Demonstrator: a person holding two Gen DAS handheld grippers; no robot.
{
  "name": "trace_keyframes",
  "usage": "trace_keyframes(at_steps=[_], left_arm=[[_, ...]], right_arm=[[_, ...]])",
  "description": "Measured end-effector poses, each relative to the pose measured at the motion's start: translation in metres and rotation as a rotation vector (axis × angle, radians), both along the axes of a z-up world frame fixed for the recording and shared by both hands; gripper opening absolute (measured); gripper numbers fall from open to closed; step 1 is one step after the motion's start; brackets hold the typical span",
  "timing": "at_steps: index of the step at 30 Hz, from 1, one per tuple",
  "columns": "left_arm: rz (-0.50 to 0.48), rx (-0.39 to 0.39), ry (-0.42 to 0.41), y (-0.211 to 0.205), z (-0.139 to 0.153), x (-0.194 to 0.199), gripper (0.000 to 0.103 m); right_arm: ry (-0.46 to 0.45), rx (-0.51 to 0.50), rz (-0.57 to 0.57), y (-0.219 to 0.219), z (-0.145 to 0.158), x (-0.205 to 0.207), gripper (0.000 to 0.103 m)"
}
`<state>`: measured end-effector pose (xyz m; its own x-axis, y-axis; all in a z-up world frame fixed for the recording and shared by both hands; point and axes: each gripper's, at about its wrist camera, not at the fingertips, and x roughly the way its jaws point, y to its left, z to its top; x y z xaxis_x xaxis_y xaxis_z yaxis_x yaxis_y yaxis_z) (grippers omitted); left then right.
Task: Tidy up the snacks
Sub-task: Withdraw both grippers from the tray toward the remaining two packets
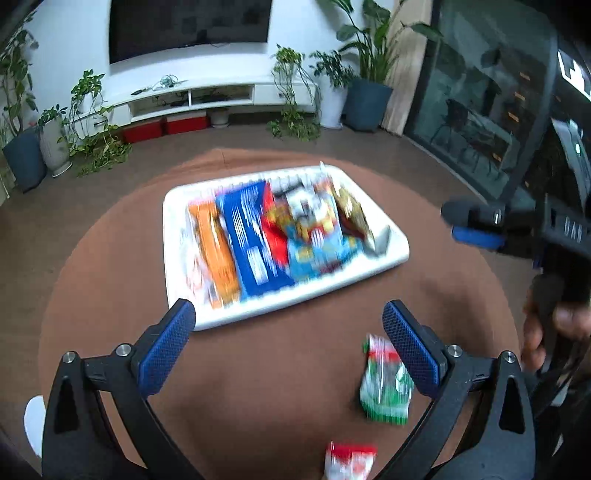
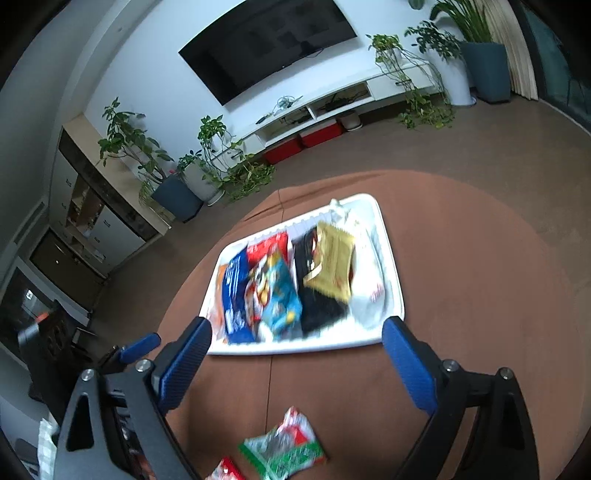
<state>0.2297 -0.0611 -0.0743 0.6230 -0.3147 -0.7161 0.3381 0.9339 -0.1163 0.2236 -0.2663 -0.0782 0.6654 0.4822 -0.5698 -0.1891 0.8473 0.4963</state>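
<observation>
Wall television (image 1: 188,26), potted plants (image 1: 369,66)

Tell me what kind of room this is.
Most likely a home living room: a wall-mounted television, a low white media console beneath it, and potted houseplants along the wall.

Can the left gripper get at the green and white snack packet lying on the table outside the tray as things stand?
Probably yes. The left gripper is open and empty, and the green and white packet lies loose on the brown table beside its right finger, with nothing over it.
</observation>
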Motion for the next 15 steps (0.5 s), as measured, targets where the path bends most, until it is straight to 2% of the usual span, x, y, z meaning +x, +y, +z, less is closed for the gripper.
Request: trace_keyframes(at_steps=[7,11,15], left_arm=[[-0.043,0.071,0.031,0.0,-0.024,-0.064,0.103],[-0.103,0.089,0.121,-0.002,-0.039,-0.09,0.103],[-0.141,0.141,0.186,-0.008,-0.06,-0.113,0.103]], right_arm=[[0.044,0.002,-0.008,-0.002,-0.018,-0.044,0.096],[0.081,0.033,-0.019,-0.009,-0.032,-0.065,0.096],[0.114,0.033,-0.029,-0.01,-0.05,-0.083,0.096]])
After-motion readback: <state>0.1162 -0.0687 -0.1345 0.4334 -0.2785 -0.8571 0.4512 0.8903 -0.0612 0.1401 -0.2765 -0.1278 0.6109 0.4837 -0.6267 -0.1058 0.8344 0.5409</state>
